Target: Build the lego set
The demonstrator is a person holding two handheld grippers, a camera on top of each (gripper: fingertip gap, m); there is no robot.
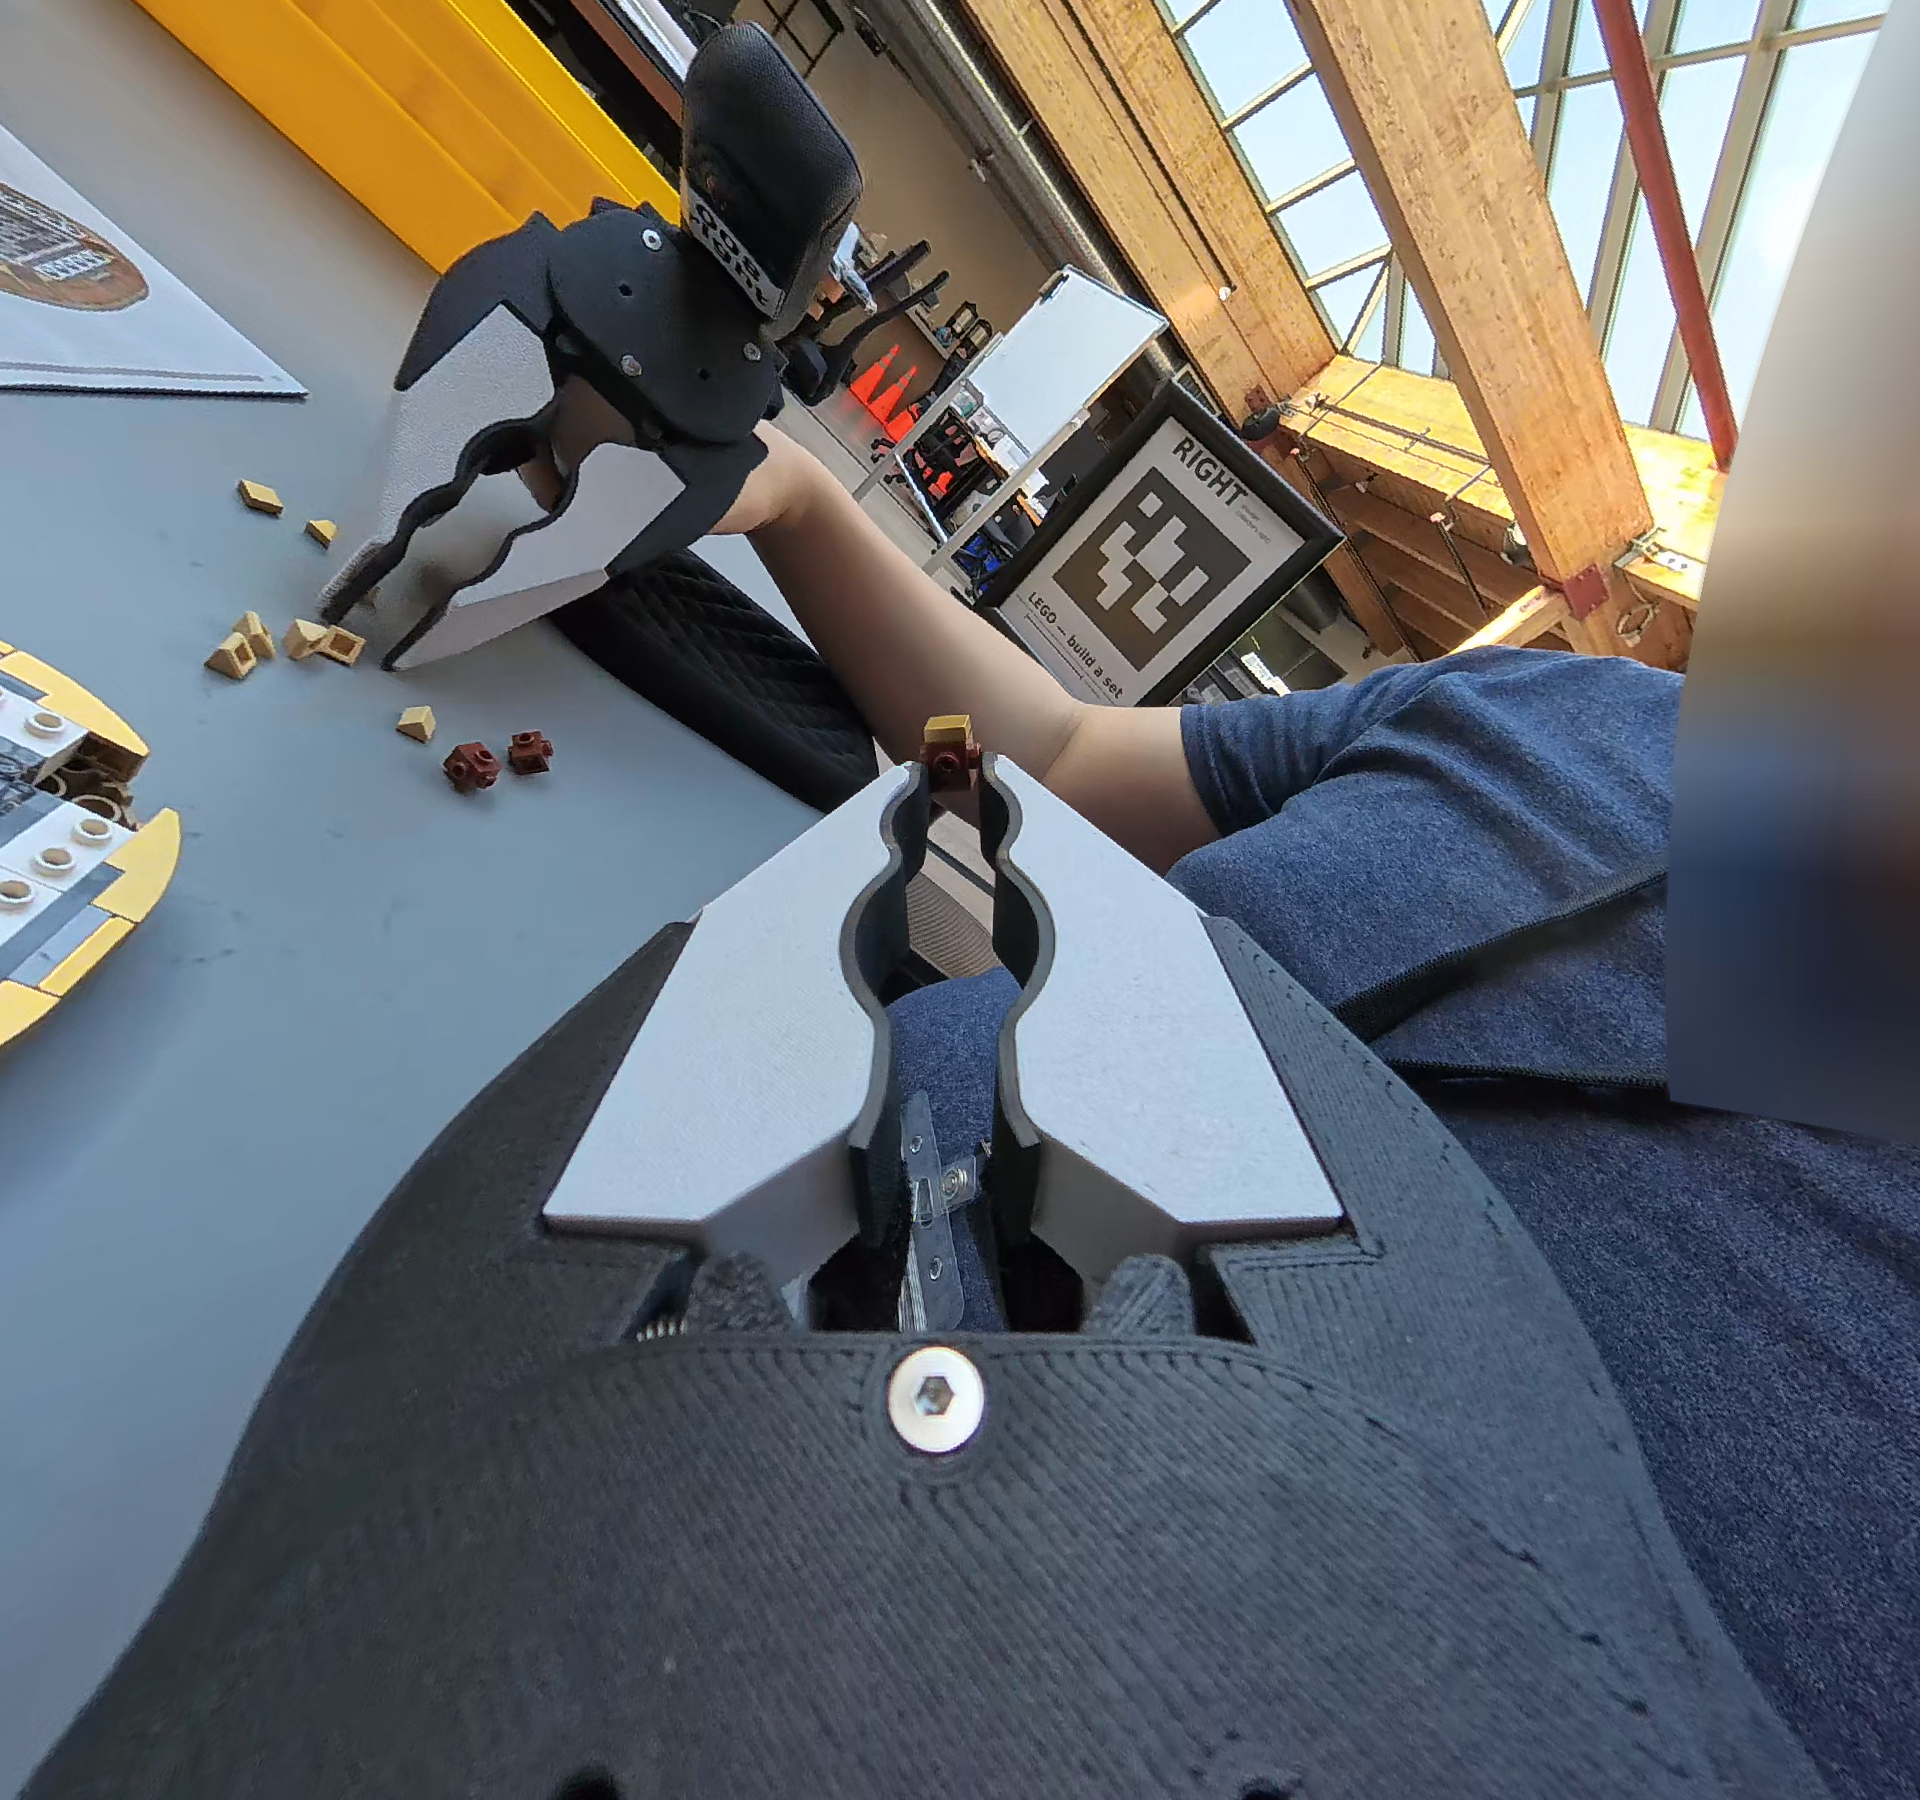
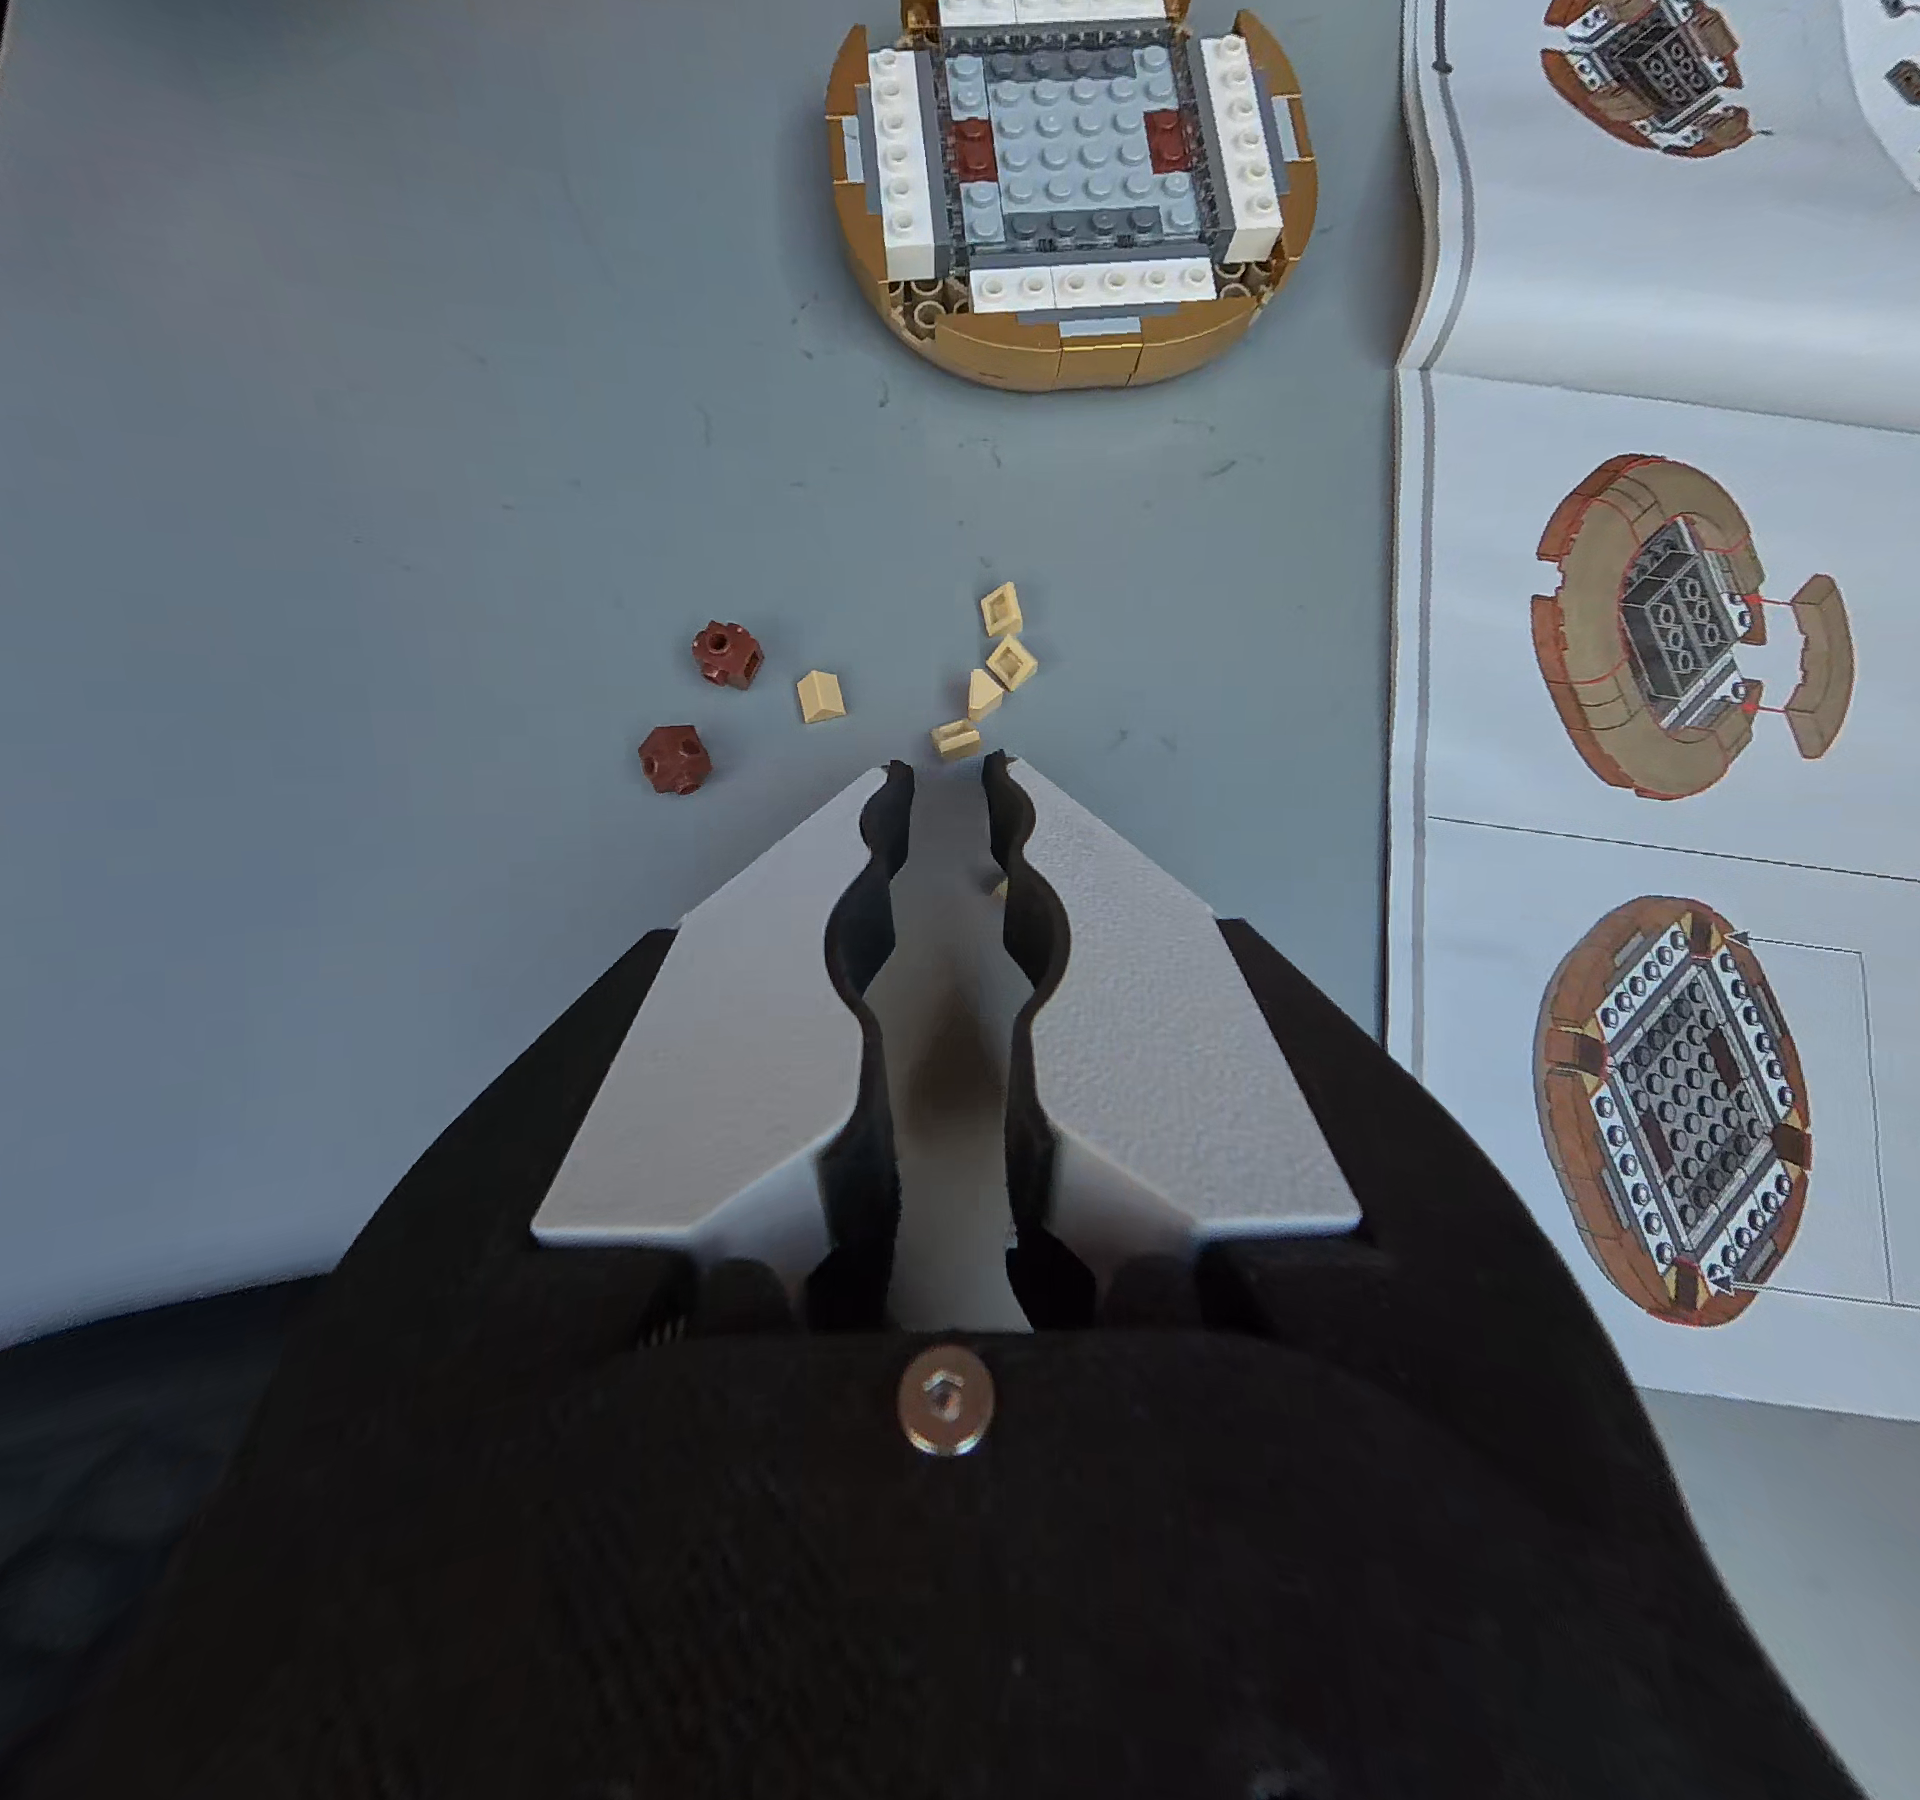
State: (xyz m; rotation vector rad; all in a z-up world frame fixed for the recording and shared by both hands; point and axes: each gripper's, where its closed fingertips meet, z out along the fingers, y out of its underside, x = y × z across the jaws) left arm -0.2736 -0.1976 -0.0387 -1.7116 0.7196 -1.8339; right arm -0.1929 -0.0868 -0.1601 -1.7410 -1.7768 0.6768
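Note:
My left gripper [image 1: 950, 763] is shut on a small reddish-brown studded brick [image 1: 948, 766] with a tan slope piece [image 1: 949, 729] on top, held up off the table. My right gripper [image 2: 948, 765] is open, tips low over the grey table, just short of a tan slope piece [image 2: 954, 738]; it also shows in the left wrist view [image 1: 364, 630]. Several tan slope pieces [image 2: 1006, 661] and two reddish-brown studded bricks [image 2: 726, 652] [image 2: 673, 758] lie loose in front of it. The round gold-rimmed model [image 2: 1070, 176] with white, grey and red bricks sits farther off.
An open instruction booklet [image 2: 1662, 607] lies at the right of the table. A yellow box [image 1: 343, 57] stands at the far table edge. A person's arm [image 1: 935, 649] and blue-clad body sit close behind the left gripper. A framed sign [image 1: 1153, 566] stands beyond. One gripper's finger ends stand about 20 cm off the other's.

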